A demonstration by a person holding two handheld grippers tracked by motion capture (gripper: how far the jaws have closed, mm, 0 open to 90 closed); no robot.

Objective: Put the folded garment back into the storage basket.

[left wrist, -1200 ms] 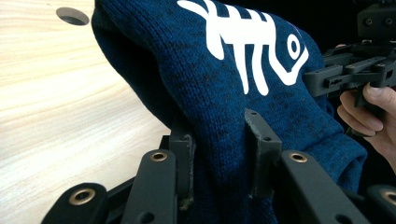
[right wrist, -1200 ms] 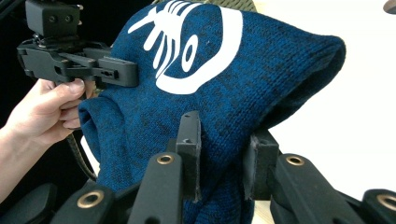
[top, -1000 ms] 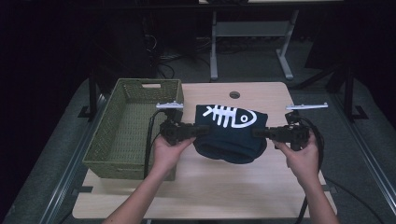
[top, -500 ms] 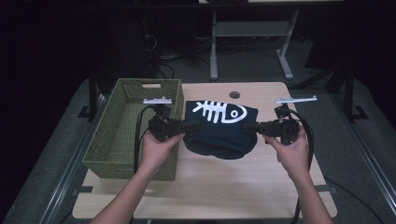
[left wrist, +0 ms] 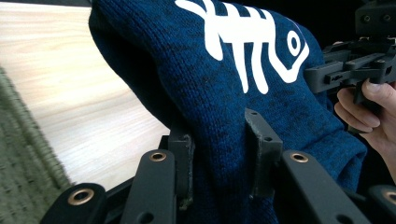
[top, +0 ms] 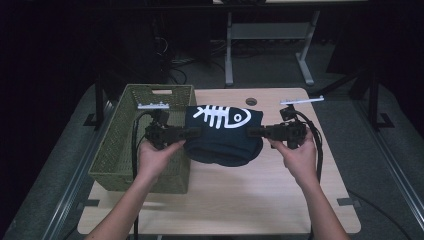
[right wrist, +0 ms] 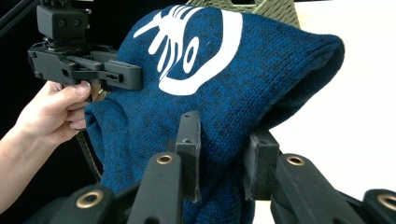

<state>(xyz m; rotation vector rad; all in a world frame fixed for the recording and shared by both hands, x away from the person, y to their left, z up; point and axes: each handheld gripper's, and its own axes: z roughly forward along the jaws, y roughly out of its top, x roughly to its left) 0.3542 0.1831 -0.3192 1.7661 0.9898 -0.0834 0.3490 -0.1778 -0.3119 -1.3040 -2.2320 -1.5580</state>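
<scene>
Obs, high view: folded navy knit sweater [top: 223, 136] is held up between both grippers, w/ its lower fold sagging toward the wooden table [top: 225, 200]; can't tell if it brushes the top. L gripper [top: 192, 132] pinches the sweater's left edge, R gripper [top: 252, 132] the right edge. Both are clamped on fabric, not wide.

L gripper view: jaws narrow, a thick fold of sweater [left wrist: 219, 116] bunched between the pads [left wrist: 258, 140]. R gripper view: same picture, knit [right wrist: 224, 107] squeezed between the pads [right wrist: 189, 140]; the other hand [right wrist: 51, 112] w/ its gripper [right wrist: 128, 74] shows at the far edge of the cloth.

Key relation: sweater's long axis runs L–R, spanning gripper to gripper. Green woven basket [top: 131, 145] sits just beside the sweater's left end, on the L hand's [top: 155, 157] side, so the L arm is nearer to it; the R hand [top: 296, 157] is well apart from it, across the bundle. Judgement: if the bundle goes into the basket, the move is a sideways carry toward the L, both grips kept level so the fold doesn't open.

Markings: white fish-skeleton print [top: 225, 116] on top face, head toward R gripper. No readable text, brand or label on sweater, basket or grippers.
</scene>
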